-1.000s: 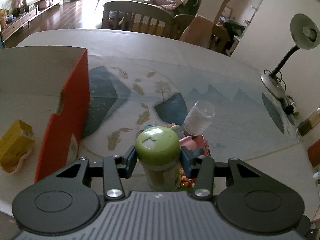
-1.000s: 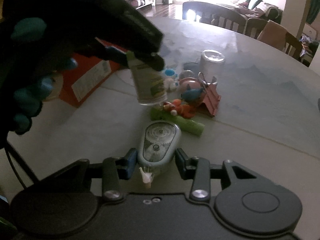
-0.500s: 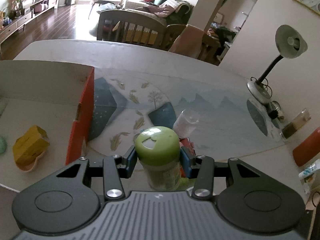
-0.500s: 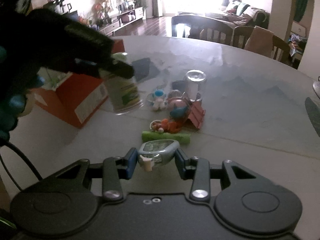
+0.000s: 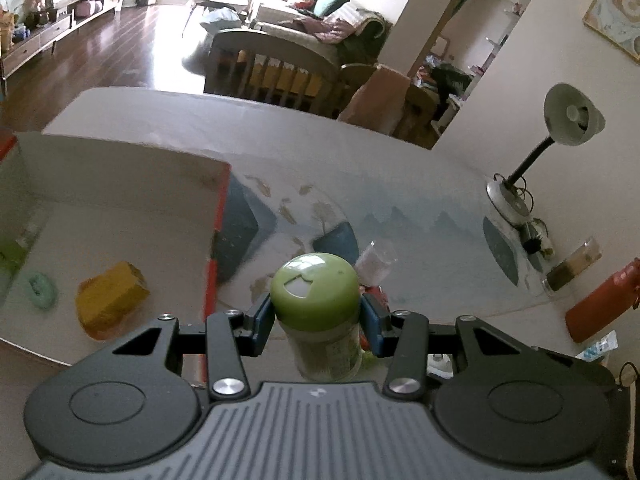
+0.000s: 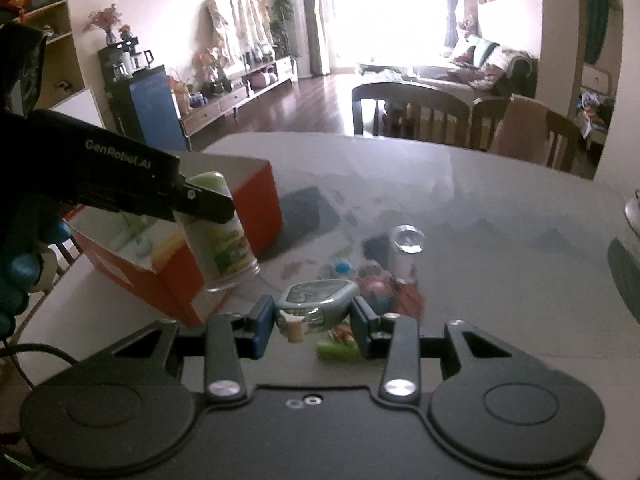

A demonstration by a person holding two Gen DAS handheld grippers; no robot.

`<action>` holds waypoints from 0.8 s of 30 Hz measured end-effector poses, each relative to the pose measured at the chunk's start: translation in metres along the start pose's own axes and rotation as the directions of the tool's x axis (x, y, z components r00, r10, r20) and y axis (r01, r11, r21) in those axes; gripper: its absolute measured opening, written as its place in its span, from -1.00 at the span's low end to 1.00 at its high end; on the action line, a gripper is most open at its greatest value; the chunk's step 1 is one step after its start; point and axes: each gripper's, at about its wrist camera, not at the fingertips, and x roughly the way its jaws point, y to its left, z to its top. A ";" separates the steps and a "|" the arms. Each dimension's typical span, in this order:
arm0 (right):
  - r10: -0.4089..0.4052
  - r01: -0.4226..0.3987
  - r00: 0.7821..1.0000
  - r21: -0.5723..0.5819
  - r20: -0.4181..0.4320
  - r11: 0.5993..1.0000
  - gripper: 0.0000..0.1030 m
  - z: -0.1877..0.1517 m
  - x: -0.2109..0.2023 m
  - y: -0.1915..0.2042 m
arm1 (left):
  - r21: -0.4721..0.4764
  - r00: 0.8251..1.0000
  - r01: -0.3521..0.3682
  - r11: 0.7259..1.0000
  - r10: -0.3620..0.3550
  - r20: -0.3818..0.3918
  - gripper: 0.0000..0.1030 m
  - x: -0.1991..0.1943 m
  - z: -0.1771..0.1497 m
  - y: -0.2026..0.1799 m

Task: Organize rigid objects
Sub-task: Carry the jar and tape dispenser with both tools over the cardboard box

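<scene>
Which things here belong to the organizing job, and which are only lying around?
Job: green-capped jar in left gripper; correction tape in right gripper; red box; toy pile.
Lying around: desk lamp; chairs.

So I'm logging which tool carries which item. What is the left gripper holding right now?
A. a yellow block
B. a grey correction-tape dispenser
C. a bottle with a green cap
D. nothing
C: the left gripper has its blue pads pressed on either side of the green-capped bottle, lifted clear of the table; the tape dispenser sits in the right gripper.
</scene>
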 end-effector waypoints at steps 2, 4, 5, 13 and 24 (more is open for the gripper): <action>0.008 -0.008 1.000 -0.012 0.009 1.000 -0.23 0.006 0.001 0.009 | -0.002 1.000 -0.002 1.000 0.002 0.010 -0.11 -0.009 0.005 0.007; 0.015 -0.015 1.000 -0.023 0.016 1.000 -0.23 0.013 0.005 0.018 | -0.003 1.000 -0.005 1.000 0.005 0.017 -0.11 -0.018 0.010 0.015; 0.018 -0.018 1.000 -0.029 0.020 0.999 -0.23 0.016 0.006 0.023 | -0.003 1.000 -0.006 1.000 0.007 0.022 -0.11 -0.022 0.013 0.019; 0.045 -0.041 0.998 -0.076 0.046 0.996 -0.23 0.041 0.023 0.067 | -0.034 0.996 -0.047 0.998 0.049 0.073 -0.11 -0.053 0.036 0.068; 0.058 -0.054 0.998 -0.116 0.025 0.992 -0.23 0.063 0.072 0.124 | -0.074 0.988 -0.137 0.988 0.141 0.054 -0.11 -0.061 0.052 0.152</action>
